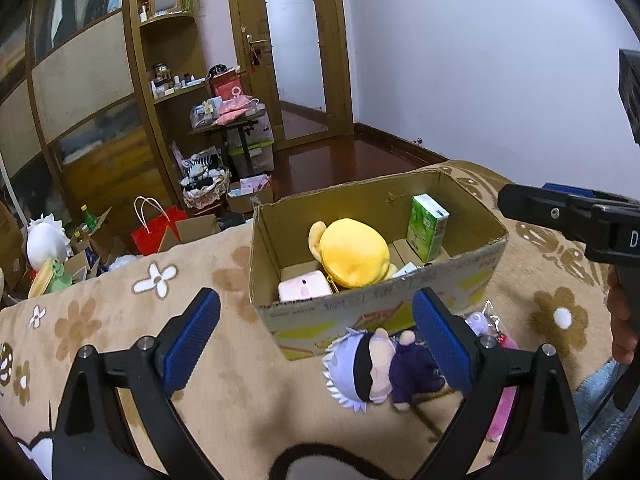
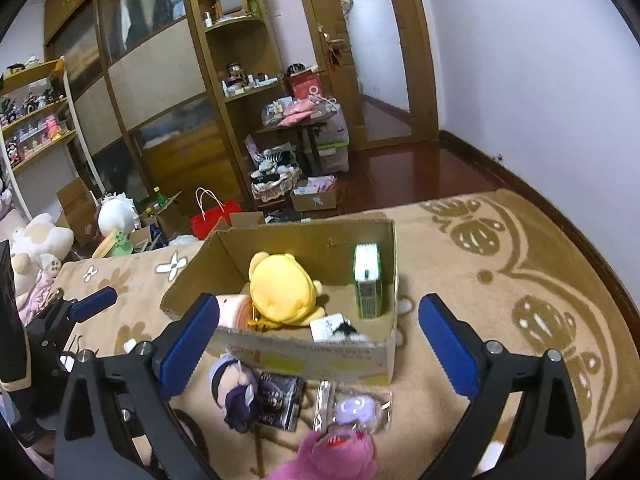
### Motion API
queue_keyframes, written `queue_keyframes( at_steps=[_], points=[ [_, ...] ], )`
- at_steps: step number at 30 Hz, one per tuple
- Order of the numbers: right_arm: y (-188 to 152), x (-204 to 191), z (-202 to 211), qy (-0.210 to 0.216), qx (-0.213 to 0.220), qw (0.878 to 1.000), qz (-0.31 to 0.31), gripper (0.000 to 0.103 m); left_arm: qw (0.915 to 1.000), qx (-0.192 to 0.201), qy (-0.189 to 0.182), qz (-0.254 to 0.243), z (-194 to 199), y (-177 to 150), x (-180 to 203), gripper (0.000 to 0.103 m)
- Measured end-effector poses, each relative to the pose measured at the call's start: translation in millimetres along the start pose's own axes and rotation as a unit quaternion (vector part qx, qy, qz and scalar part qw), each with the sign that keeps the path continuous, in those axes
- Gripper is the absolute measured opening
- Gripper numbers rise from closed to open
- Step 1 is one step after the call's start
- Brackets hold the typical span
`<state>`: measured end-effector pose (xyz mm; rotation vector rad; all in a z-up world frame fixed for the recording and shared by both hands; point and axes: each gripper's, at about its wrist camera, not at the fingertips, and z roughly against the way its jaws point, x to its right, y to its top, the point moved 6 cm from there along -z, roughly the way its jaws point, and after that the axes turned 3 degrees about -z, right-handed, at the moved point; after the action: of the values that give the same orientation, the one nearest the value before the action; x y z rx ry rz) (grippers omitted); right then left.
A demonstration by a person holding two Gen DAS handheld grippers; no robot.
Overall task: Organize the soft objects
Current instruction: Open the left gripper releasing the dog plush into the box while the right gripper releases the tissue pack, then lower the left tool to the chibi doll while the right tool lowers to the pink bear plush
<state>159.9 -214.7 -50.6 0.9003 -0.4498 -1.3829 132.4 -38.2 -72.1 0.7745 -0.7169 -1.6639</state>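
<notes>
An open cardboard box (image 1: pixel 372 304) (image 2: pixel 304 354) stands on a tan flowered blanket. In it lie a yellow plush (image 1: pixel 352 254) (image 2: pixel 280 290), a pink soft item (image 1: pixel 305 290) and an upright green pack (image 1: pixel 427 227) (image 2: pixel 368 286). In front of the box lie a white-haired doll in purple (image 1: pixel 376 368) (image 2: pixel 236 392), a dark packet (image 2: pixel 278 400), a bagged lilac plush (image 2: pixel 354 408) and a pink plush (image 2: pixel 332 456). My left gripper (image 1: pixel 316 344) is open and empty above the doll. My right gripper (image 2: pixel 320 344) is open and empty above the toys.
The blanket (image 1: pixel 120 320) ends at a drop to a cluttered floor with a red bag (image 1: pixel 154 232), boxes and plush toys (image 2: pixel 36 240). Wooden wardrobe and shelves (image 1: pixel 168 80) stand behind. The right gripper shows at the right of the left wrist view (image 1: pixel 560 212).
</notes>
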Motion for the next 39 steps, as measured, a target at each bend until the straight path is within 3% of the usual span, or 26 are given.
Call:
queue_keyframes(
  at_steps=[14,24,39],
  points=[
    [-19,5,17,-0.010,-0.030,0.999,-0.027,0.103,0.9992,-0.033,-0.005,0.022,10,-10,-6,0.097],
    [-39,11,14,-0.024,-0.076,0.995,-0.055,0.103,0.9968,-0.059,-0.033,0.044,6,-17,-9,0.097],
    [-73,42,-17,-0.045,-0.150,0.977,-0.147,0.103,0.9950,-0.074,-0.066,0.006,-17,-27,27,0.097]
  ],
)
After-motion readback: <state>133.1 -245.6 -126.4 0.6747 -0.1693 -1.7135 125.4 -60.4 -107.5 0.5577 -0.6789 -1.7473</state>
